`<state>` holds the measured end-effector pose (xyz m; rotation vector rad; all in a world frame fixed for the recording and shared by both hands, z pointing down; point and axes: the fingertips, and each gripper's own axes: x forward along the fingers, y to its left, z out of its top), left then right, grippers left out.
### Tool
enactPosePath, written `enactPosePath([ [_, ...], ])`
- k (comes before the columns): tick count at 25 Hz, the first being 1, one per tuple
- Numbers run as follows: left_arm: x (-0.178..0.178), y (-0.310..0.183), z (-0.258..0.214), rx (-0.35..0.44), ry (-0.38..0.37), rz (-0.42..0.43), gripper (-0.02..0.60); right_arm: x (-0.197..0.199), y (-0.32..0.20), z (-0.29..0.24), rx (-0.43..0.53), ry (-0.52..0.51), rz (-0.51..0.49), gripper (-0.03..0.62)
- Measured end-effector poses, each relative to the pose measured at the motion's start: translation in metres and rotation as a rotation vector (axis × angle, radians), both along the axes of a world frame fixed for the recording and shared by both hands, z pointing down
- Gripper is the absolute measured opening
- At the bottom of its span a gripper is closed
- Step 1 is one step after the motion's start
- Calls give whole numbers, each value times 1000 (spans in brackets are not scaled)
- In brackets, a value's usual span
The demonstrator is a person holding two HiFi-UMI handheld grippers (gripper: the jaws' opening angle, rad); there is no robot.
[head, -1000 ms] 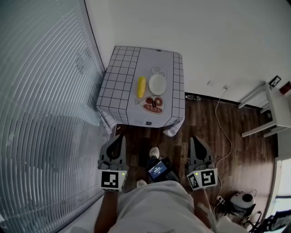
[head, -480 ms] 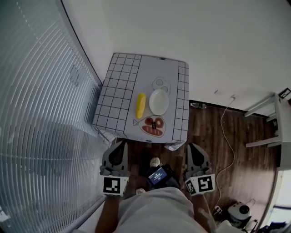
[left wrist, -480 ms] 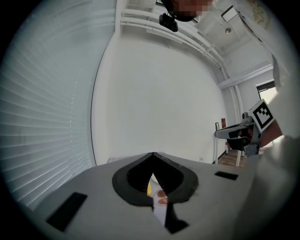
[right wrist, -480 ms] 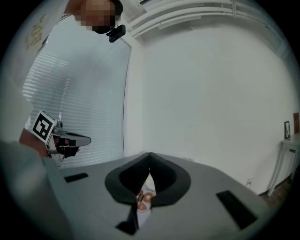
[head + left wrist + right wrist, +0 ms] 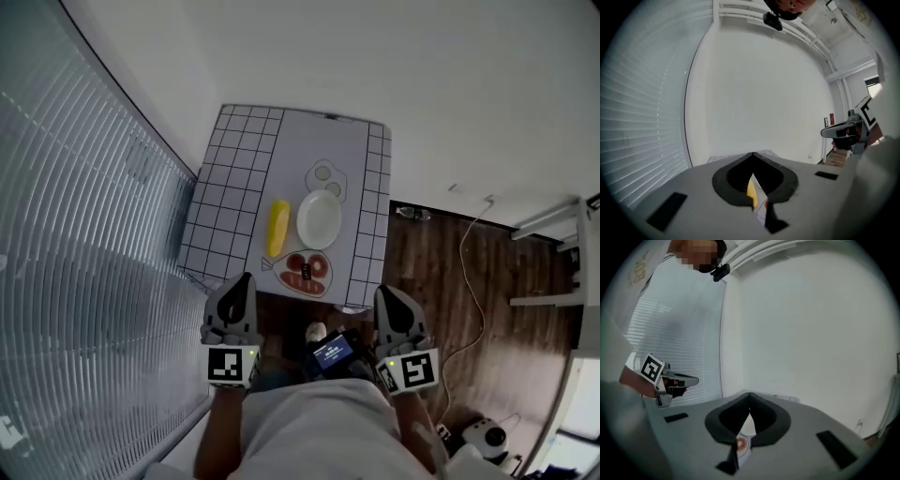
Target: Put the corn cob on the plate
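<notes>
A yellow corn cob (image 5: 277,227) lies on a small table (image 5: 230,178) with a checked cloth, just left of an empty white plate (image 5: 320,218). My left gripper (image 5: 243,280) hangs shut and empty at the table's near left corner. My right gripper (image 5: 385,292) is shut and empty too, beside the near right corner. Both are short of the corn and point toward the table. Through the slit of the left gripper's jaws a sliver of the yellow corn (image 5: 751,189) shows. The right gripper view shows the plate (image 5: 748,426) through its slit.
A printed picture of sausages (image 5: 304,272) lies on the mat near the table's front edge, and an egg print (image 5: 324,174) behind the plate. Window blinds (image 5: 84,281) run along the left, a white wall behind. A cable (image 5: 469,272) trails on the wooden floor to the right.
Both grippers have come forward toward the table together, jaws staying shut. The table now sits closer and lower in the head view. Corn and plate have not moved.
</notes>
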<state>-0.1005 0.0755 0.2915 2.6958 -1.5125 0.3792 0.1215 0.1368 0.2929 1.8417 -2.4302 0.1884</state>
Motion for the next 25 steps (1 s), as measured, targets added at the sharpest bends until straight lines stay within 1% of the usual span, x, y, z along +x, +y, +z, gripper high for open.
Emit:
enactPosePath([
  [2,1,-4,5,39,-17,-2,6,-2,-3,7,12,6,-15,6],
  [4,1,-2,10,50,-32,4,6,-4,2,11,21,3,-19,6],
  [7,10,-21,3,15,-69,-2,6,7,-15,6,2,-15,-15,6],
  [11,21,-48,2,23,-101,17,6,21,-34,2,-10,-22,5,6],
  [15,25,-62,13,7,-101,27,6,27,-36,7,-23,-11,31,6],
  [20,33,-78,37,-56,-113,51,6,32,-43,9,-44,8,61,6],
  [25,40,-90,61,-93,-119,79,6,30,-52,21,-78,20,68,6],
])
